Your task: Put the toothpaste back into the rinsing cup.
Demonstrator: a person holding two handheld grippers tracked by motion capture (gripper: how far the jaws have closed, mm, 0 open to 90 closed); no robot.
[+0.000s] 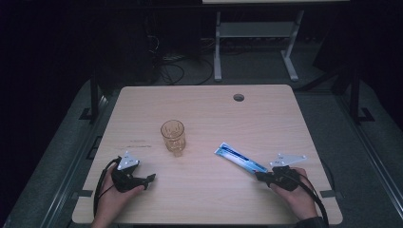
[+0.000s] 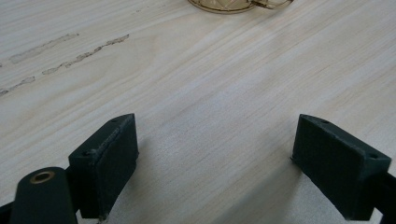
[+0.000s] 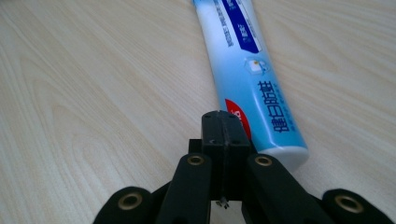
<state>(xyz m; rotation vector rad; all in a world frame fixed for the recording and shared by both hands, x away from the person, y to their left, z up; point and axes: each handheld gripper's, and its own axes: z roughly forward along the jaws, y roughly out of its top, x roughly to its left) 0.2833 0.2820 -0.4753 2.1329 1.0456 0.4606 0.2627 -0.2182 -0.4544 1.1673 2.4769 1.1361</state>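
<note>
An amber glass cup (image 1: 173, 135) stands upright near the middle of the wooden table (image 1: 209, 109). A blue and white toothpaste tube (image 1: 239, 159) lies flat to its right, running diagonally. My right gripper (image 1: 259, 175) sits at the tube's near end. In the right gripper view its jaws (image 3: 225, 123) are shut together with nothing between them, just left of the tube's cap end (image 3: 247, 79). My left gripper (image 1: 151, 179) rests low at the front left. Its jaws (image 2: 215, 158) stand wide open over bare wood, with the cup's base (image 2: 224, 4) farther ahead.
A round cable hole (image 1: 238, 97) is in the table's far right part. Faint scuff marks (image 2: 70, 51) run across the wood left of the cup. Beyond the far edge stand a white desk frame (image 1: 256, 42) and cables on a dark floor.
</note>
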